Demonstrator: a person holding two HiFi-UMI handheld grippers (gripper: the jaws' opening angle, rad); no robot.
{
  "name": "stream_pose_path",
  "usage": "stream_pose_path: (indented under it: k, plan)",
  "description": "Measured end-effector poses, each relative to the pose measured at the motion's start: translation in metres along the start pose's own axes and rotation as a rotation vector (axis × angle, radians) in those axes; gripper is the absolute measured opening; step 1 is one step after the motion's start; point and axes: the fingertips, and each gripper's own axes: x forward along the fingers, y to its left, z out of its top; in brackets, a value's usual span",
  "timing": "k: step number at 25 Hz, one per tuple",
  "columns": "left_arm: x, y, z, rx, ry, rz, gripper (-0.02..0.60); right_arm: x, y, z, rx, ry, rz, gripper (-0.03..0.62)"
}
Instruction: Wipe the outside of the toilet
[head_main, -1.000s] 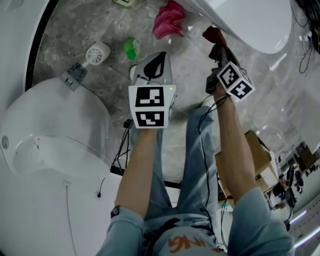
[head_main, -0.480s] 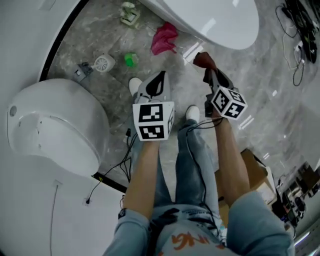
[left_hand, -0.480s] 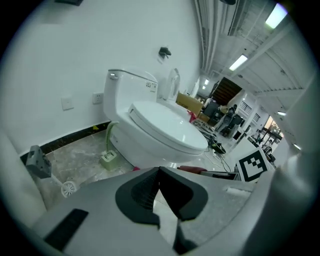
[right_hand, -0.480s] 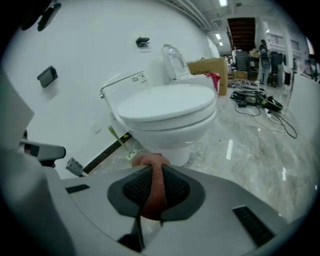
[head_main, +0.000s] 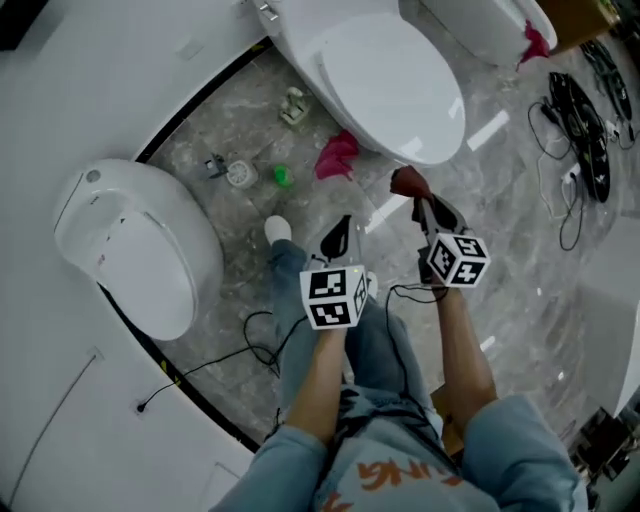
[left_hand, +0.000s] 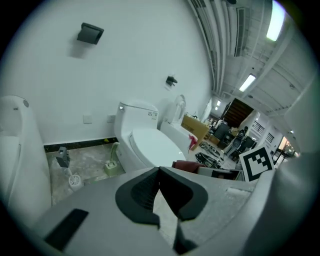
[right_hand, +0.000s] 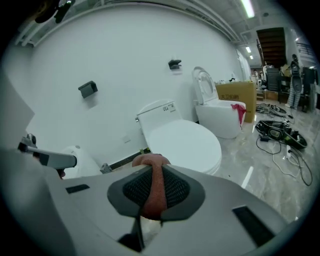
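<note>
The white toilet (head_main: 385, 85) stands with its lid down at the top of the head view, and also shows in the left gripper view (left_hand: 150, 145) and the right gripper view (right_hand: 185, 142). My right gripper (head_main: 424, 208) is shut on a dark red cloth (head_main: 408, 182) just in front of the bowl's front rim, off the porcelain. The cloth (right_hand: 153, 187) fills the slit between its jaws (right_hand: 152, 172). To its left, my left gripper (head_main: 342, 228) hangs over the floor, its jaws (left_hand: 159, 172) shut with nothing in them.
A pink cloth (head_main: 337, 155) lies on the floor beside the toilet base. Near it are a green object (head_main: 283, 177) and a toilet brush (head_main: 238, 173). A second white fixture (head_main: 140, 245) stands at the left. Black cables (head_main: 580, 130) lie at the right. Another toilet (right_hand: 220, 117) has a red cloth (right_hand: 239, 112) on its rim.
The head view has risen and pulled back, so the whole toilet now shows. Both grippers sit lower in the frame, farther from the bowl. The right gripper still holds the dark red cloth.
</note>
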Motion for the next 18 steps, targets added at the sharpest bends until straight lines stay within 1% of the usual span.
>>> stream_pose_path:
  k: [4,7,11,14,18]
  plan:
    - [-0.057,-0.030,0.046,-0.043,-0.093,0.042,-0.002,-0.057,0.021,0.058,-0.030,-0.072,0.054,0.040]
    - [-0.097,-0.051,0.091,-0.029,-0.156,0.058,-0.002,-0.101,0.045,0.113,-0.046,-0.162,0.094,0.040]
    - [-0.149,-0.063,0.153,-0.034,-0.255,0.105,-0.002,-0.143,0.093,0.185,-0.090,-0.270,0.169,0.040]
    - [-0.171,-0.083,0.191,0.012,-0.318,0.110,-0.002,-0.169,0.127,0.229,-0.158,-0.319,0.215,0.041]
    - [-0.189,-0.111,0.242,0.108,-0.411,0.088,-0.002,-0.195,0.156,0.281,-0.260,-0.372,0.215,0.043]
